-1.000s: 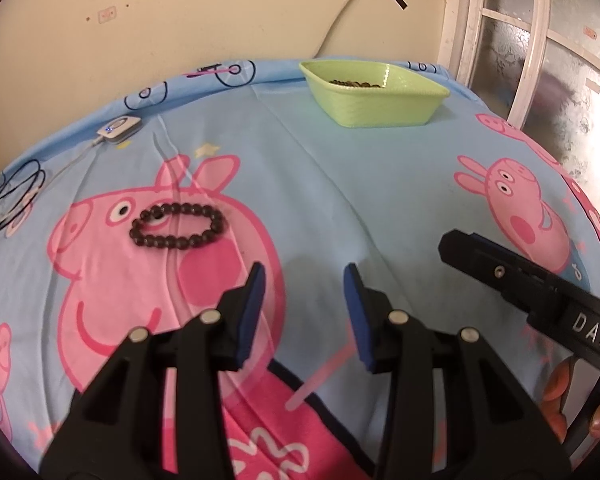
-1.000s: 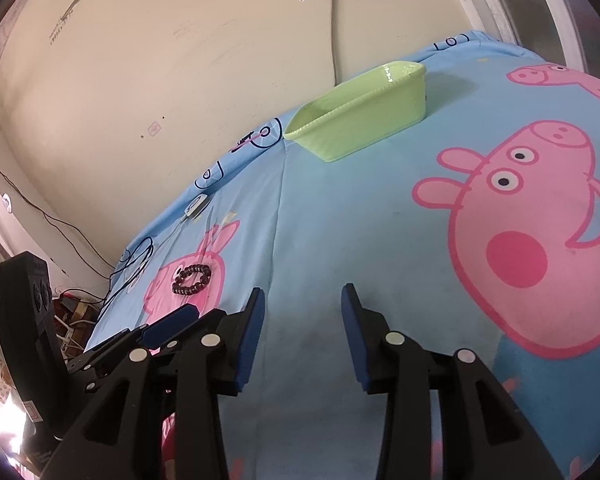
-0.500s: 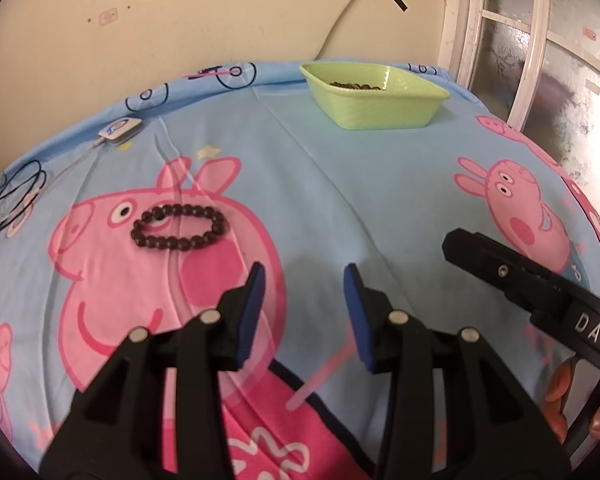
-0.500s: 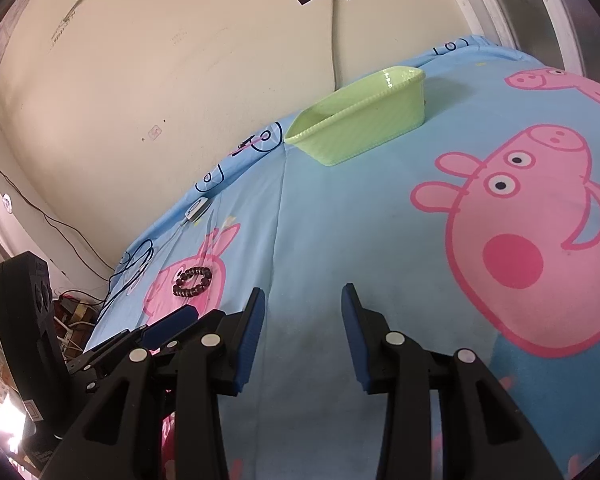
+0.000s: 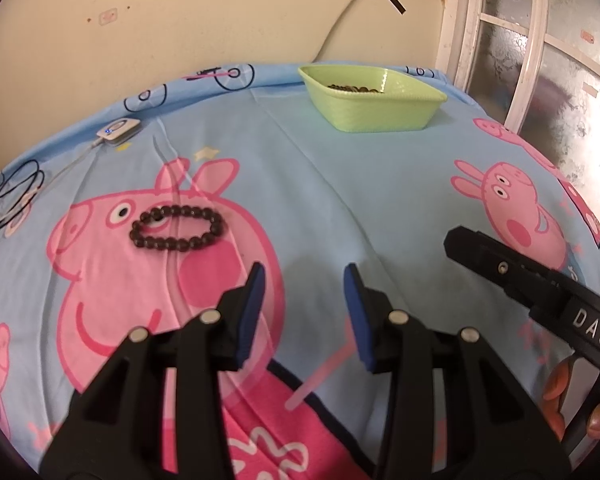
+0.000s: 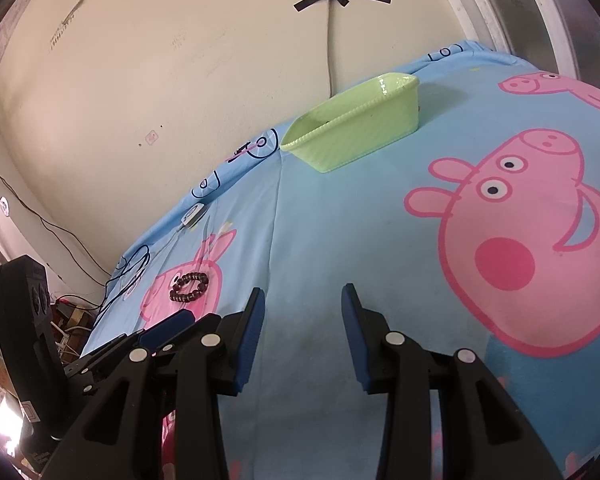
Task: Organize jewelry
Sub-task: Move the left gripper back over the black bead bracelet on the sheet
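pre-grasp stage, judged from the layout. left gripper (image 5: 303, 280) hovered over the cartoon-pig bedsheet (image 5: 340, 184), jaws wide, nothing between them. right gripper (image 6: 302, 304) likewise spread wide and empty, over bare blue cloth.

dark bead bracelet (image 5: 177, 228) lay flat as a closed loop on the pig's face, ahead and left of the left gripper, apart from it. also seen in the right wrist view (image 6: 189, 287), well left of the right gripper.

green tray (image 5: 374, 98) sat at the far edge near the wall, already held some small dark-and-gold pieces; exact items too small to tell. tray wall also seen from the right wrist (image 6: 356, 132).

likely next: shift left gripper forward-left, straddle one side of the loop, drop to the cloth, pinch beads without bunching fabric. then carry to tray. white pendant on cord (image 5: 118, 130) near the left edge possibly queued after.
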`<state>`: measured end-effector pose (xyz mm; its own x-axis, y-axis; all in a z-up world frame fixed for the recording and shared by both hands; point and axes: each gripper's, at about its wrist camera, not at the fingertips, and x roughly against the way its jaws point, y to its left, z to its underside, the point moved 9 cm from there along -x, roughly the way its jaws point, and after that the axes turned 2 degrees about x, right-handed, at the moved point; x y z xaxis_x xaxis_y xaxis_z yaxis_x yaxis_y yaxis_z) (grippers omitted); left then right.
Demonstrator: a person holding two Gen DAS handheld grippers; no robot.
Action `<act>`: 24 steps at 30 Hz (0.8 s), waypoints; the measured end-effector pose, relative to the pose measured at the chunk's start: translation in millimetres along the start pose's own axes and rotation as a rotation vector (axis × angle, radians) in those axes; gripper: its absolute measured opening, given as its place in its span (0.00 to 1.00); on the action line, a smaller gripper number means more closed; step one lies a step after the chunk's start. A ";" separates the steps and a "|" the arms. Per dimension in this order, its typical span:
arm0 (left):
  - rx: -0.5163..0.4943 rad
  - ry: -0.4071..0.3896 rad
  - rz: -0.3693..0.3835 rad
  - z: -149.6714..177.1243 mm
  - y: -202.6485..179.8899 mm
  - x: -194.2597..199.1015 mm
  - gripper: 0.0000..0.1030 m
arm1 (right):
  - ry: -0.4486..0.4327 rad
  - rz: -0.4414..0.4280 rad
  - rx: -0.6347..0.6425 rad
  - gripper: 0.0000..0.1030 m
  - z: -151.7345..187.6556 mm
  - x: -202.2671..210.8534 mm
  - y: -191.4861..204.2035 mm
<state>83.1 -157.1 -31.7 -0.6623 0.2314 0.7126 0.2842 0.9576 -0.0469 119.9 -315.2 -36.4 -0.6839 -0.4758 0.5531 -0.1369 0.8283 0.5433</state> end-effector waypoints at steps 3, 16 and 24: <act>0.001 0.001 -0.001 0.1 -0.1 -0.2 0.38 | -0.001 -0.004 -0.001 0.15 -0.5 -0.8 -0.2; 0.000 0.000 -0.001 1.2 -3.1 0.2 0.38 | -0.009 -0.010 -0.013 0.15 0.4 1.4 -0.1; 0.004 -0.003 0.005 2.4 -5.9 2.0 0.41 | -0.009 -0.010 -0.013 0.15 0.4 1.3 0.0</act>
<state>78.5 -161.9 -31.8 -0.6627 0.2365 0.7106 0.2844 0.9572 -0.0534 118.7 -315.7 -36.0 -0.6887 -0.4811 0.5423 -0.1343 0.8198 0.5567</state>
